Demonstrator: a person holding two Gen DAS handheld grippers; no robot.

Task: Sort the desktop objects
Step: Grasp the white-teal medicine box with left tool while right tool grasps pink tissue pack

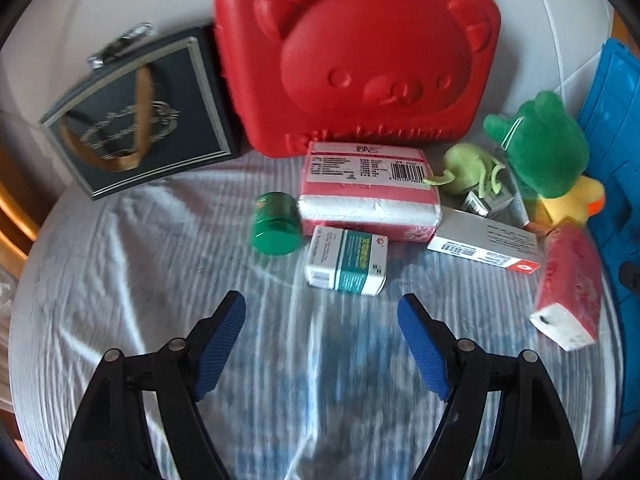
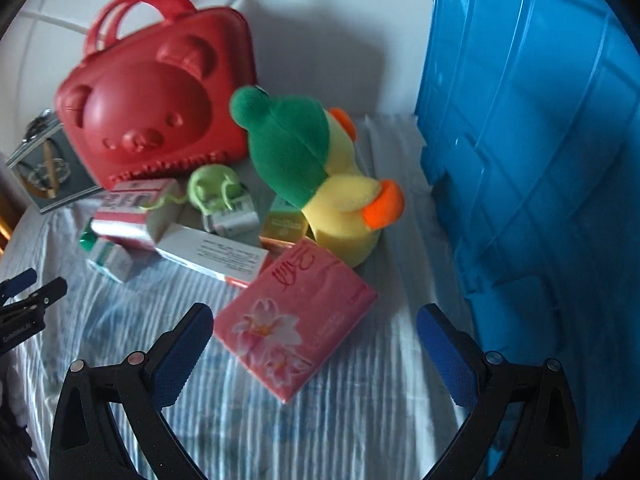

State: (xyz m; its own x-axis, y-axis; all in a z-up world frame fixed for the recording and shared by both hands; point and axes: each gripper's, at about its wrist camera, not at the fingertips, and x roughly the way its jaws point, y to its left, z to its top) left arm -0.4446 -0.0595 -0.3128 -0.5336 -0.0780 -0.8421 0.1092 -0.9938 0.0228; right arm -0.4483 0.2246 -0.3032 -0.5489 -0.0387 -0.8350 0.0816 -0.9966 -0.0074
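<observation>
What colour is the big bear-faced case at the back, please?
The bear-faced case is red all over, shown best in the left wrist view.

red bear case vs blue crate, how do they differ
The red bear case has rounded corners, a moulded bear face and loop handles; the blue crate is flat-sided with ribbed panels. The case sits at the back left of the clutter, the crate at its right edge. The crate looks larger. Both look like hard plastic containers.

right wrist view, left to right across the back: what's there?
dark framed box → red bear case → green-and-yellow plush duck → blue bin
</observation>
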